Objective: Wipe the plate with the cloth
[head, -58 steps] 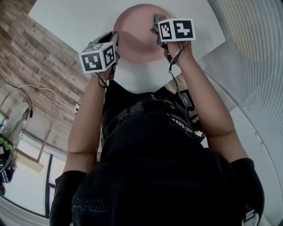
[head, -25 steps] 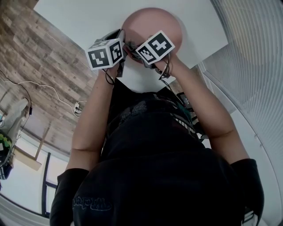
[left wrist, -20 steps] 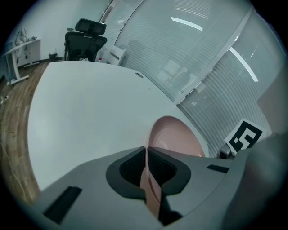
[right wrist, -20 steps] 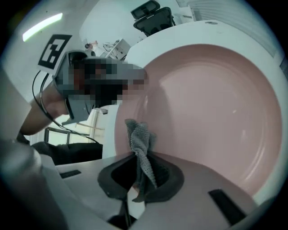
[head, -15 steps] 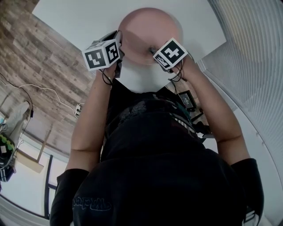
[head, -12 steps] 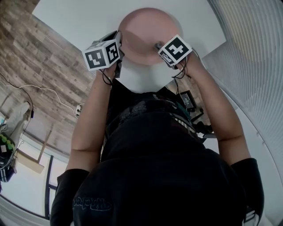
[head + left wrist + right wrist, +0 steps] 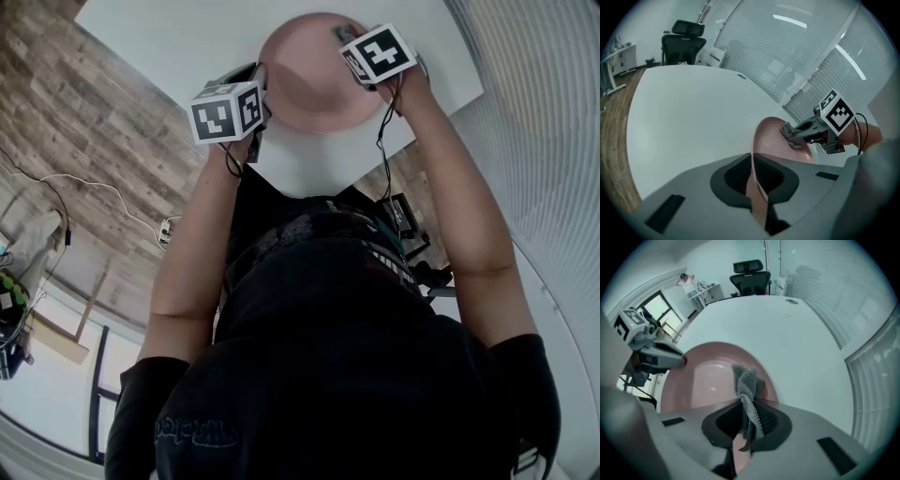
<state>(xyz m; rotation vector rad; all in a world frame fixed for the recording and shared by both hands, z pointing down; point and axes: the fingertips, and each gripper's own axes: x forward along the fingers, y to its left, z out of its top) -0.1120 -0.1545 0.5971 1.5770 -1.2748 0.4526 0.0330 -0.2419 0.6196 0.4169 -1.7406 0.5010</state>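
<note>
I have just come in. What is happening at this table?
A person is wiping a pink plate on a white table, with tongs in each hand. The left tongs are shut on the plate's rim and steady it. The right tongs are shut on a grey cloth, which lies against the plate's inside near its rim.

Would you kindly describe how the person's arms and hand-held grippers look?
Both the left hand-held gripper and right hand-held gripper have grey bodies, black pads, a white cube with black square markers, and thin black cables. The person wears a black short-sleeved top.
</note>
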